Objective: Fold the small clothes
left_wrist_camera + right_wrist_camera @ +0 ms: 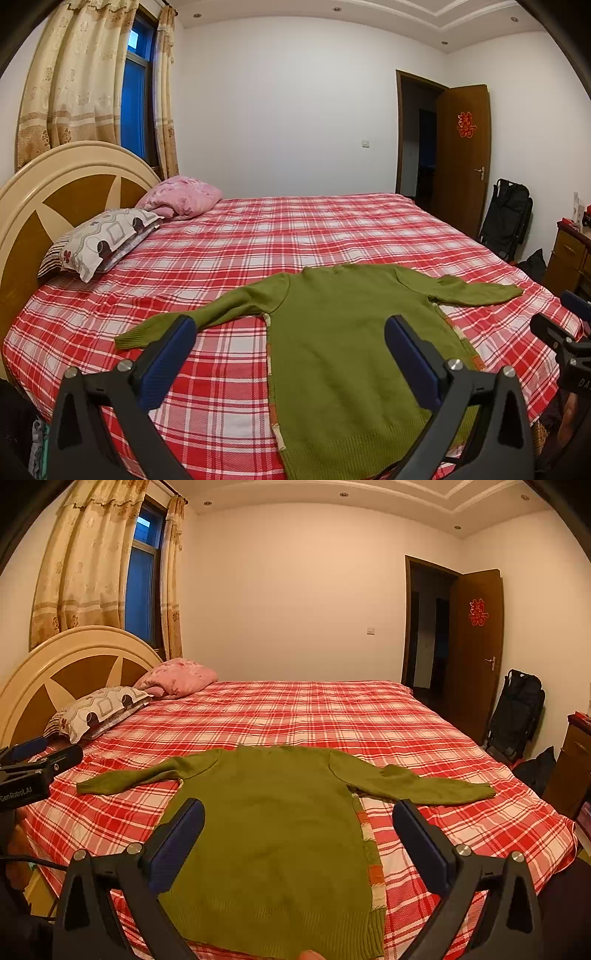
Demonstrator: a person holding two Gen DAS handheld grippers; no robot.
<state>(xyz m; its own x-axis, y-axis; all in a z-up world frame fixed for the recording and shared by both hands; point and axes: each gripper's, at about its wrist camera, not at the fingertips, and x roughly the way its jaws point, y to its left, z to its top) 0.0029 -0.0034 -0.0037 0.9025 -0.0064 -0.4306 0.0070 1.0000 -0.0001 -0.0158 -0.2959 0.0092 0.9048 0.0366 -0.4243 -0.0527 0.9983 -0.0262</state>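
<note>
A green knit sweater [273, 819] lies flat on a plaid bed [332, 709], hem at the near edge, both sleeves spread out sideways. The left gripper [291, 350] and right gripper [299, 834] hover above it, fingers wide apart and holding nothing. The knit looks soft, light and floppy, likely to sag; pinching a cuff [480, 792] or hem corner seems best.

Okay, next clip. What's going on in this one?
A person stands at the near edge of a bed with a hand-held gripper in each hand. A green sweater lies spread flat on the red plaid sheet, both sleeves stretched out, hem nearest the cameras. The left hand-held gripper and right hand-held gripper both hover open above it, holding nothing. No fold has been made yet. Two pillows sit by the headboard.
</note>
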